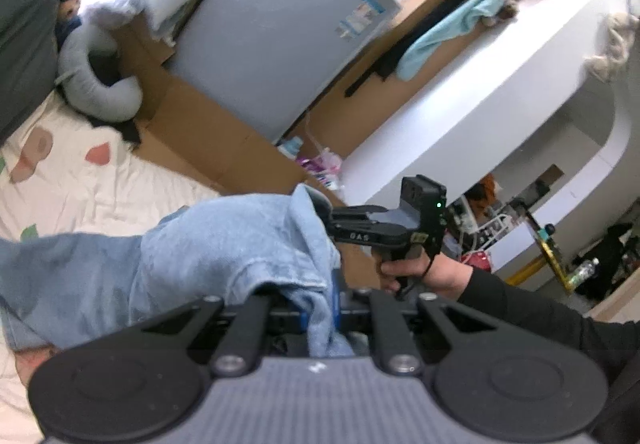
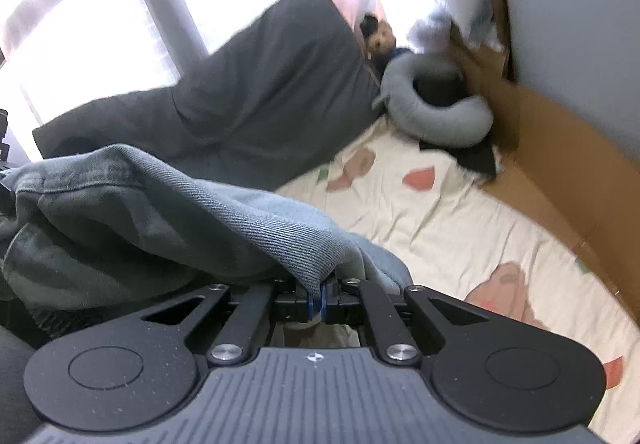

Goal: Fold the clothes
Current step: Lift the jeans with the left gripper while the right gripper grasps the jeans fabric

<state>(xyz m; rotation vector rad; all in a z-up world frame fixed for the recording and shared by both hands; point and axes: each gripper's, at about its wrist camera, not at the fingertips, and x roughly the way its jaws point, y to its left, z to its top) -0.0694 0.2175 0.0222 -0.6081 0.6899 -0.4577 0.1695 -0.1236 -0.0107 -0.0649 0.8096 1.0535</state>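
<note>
We hold the denim garment (image 2: 168, 212) aloft, left gripper (image 1: 320, 314) and right gripper (image 2: 318, 298) both clamped on thin edges that could slip free over the bedsheet (image 2: 440, 228).

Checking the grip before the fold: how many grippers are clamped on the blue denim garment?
2. The left gripper pinches the blue denim garment at an edge; the right gripper pinches another edge, up off the sheet.

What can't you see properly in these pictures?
- Left wrist view: the left tongs tips are buried under the blue denim garment.
- Both views: the garment runs off the left edge, so its type is unclear.
- Right wrist view: the window is glared white.
</note>
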